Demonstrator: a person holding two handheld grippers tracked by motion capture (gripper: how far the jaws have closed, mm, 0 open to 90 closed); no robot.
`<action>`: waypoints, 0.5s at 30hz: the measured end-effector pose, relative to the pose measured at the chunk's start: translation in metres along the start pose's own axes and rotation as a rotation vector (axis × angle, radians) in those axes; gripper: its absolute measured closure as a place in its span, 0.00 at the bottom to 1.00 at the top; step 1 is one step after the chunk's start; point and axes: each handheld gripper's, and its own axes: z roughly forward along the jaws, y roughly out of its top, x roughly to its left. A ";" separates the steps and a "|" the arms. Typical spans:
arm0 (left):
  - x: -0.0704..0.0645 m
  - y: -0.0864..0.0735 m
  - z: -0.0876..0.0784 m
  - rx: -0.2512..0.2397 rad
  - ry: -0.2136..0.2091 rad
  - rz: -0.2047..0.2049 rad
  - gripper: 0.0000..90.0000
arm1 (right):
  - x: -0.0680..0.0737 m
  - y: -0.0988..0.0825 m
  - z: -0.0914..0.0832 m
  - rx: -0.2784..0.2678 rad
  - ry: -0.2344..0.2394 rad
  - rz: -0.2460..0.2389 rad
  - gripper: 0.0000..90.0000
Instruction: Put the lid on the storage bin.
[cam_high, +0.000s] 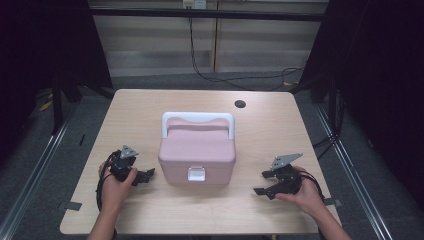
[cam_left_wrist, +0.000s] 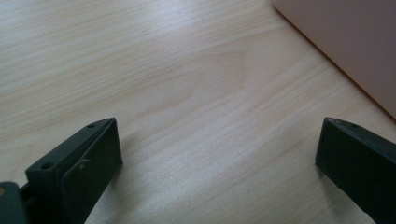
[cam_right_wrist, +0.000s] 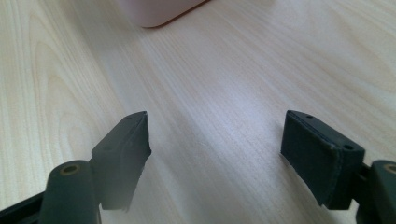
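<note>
1. Where the wooden table (cam_high: 150, 105) runs widest, a pink box (cam_high: 196, 152) stands at its middle, between the two grippers; it has rounded corners, a closed lid and a smooth matte skin.
2. A white handle (cam_high: 198, 119) is folded back over the far part of the lid, and a white latch (cam_high: 196, 173) sits at the centre of the front wall, facing the person.
3. The left gripper (cam_high: 145, 176) lies low on the table just beside the box's front left corner, held in the left hand (cam_high: 116, 186); its jaws stand wide apart with bare wood between them.
4. The right gripper (cam_high: 264, 182) rests on the table near the box's front right corner, a little farther off, held in the right hand (cam_high: 305, 196); its jaws too are spread wide and hold nothing.
5. Bare tabletop lies open on every side of the box, with the widest stretches at the far corners and along the near edge. A small dark round hole (cam_high: 240, 104) sits near the far edge, well apart from the box.
6. In the left gripper view the box is cut off to one pink wall at the upper right corner; in the right gripper view it is a rounded pink corner at the top edge.
7. The box's back wall and its underside are hidden, and the latch is too small to tell whether it is fastened.
</note>
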 end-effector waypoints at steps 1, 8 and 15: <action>0.000 0.000 0.000 -0.001 0.000 0.000 0.00 | 0.000 -0.001 0.000 -0.004 -0.003 -0.001 0.26; 0.000 0.000 0.000 -0.003 -0.003 -0.002 0.00 | 0.002 -0.007 0.001 -0.050 -0.023 -0.031 0.26; 0.000 0.000 0.000 -0.001 -0.006 0.000 0.00 | 0.003 -0.010 0.003 -0.075 -0.040 -0.057 0.26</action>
